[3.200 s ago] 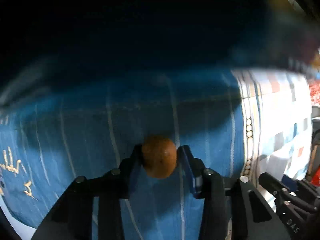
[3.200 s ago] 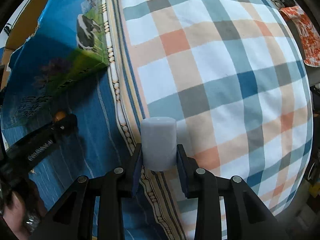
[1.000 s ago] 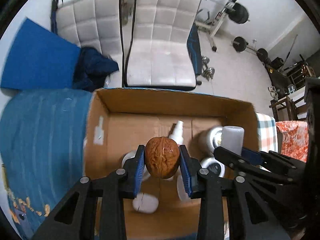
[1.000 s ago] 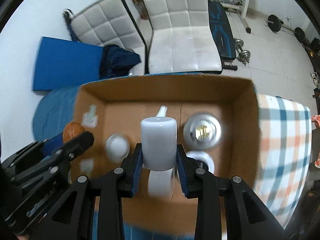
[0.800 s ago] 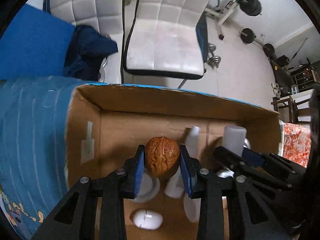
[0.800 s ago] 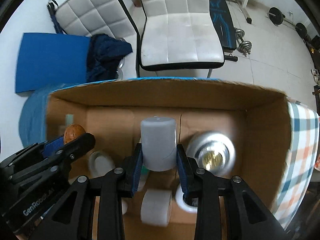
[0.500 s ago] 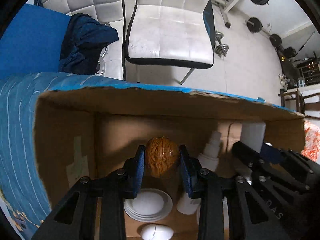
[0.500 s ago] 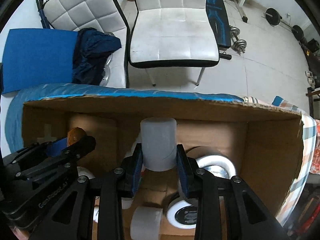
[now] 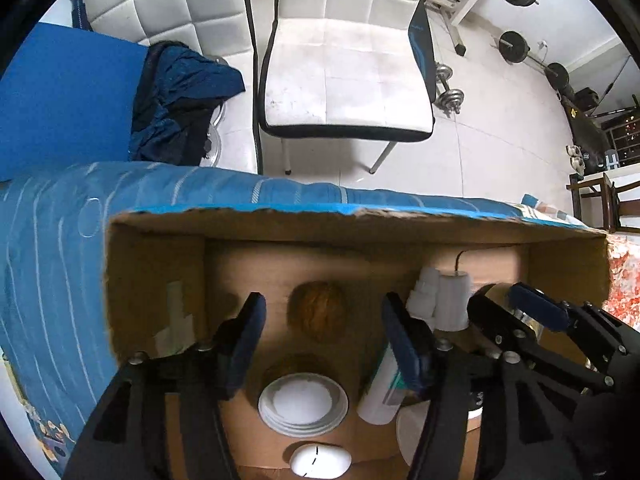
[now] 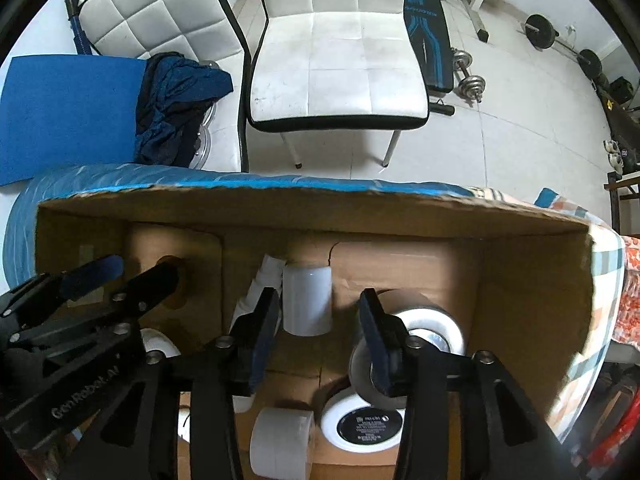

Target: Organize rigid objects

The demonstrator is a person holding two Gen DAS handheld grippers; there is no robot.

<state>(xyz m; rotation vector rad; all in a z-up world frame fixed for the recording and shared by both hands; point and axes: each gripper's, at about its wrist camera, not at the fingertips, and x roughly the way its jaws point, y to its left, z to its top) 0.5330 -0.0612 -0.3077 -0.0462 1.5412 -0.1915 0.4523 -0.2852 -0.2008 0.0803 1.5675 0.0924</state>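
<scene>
A brown walnut [image 9: 318, 315] is free between the spread fingers of my left gripper [image 9: 322, 316], inside the open cardboard box [image 9: 152, 264]. The left gripper is open and empty. A pale grey cylinder [image 10: 307, 300] is free between the spread fingers of my right gripper [image 10: 318, 308], by the box's far wall [image 10: 400, 216]. The right gripper is open and empty. The cylinder also shows in the left wrist view [image 9: 453, 300], with the right gripper [image 9: 504, 300] beside it. The left gripper [image 10: 120, 272] shows at the left of the right wrist view.
The box holds a white jar lid [image 9: 303, 403], a white oval object [image 9: 320, 460], a white spray bottle [image 9: 424, 294], a silver can [image 10: 428, 332], a round white tin [image 10: 362, 424] and a grey roll [image 10: 282, 442]. A white chair [image 10: 340, 60] stands beyond the blue-covered table edge [image 9: 280, 192].
Both grippers have opened over the box. The left let go of the walnut and the right let go of the grey cylinder; both now sit loose inside the box.
</scene>
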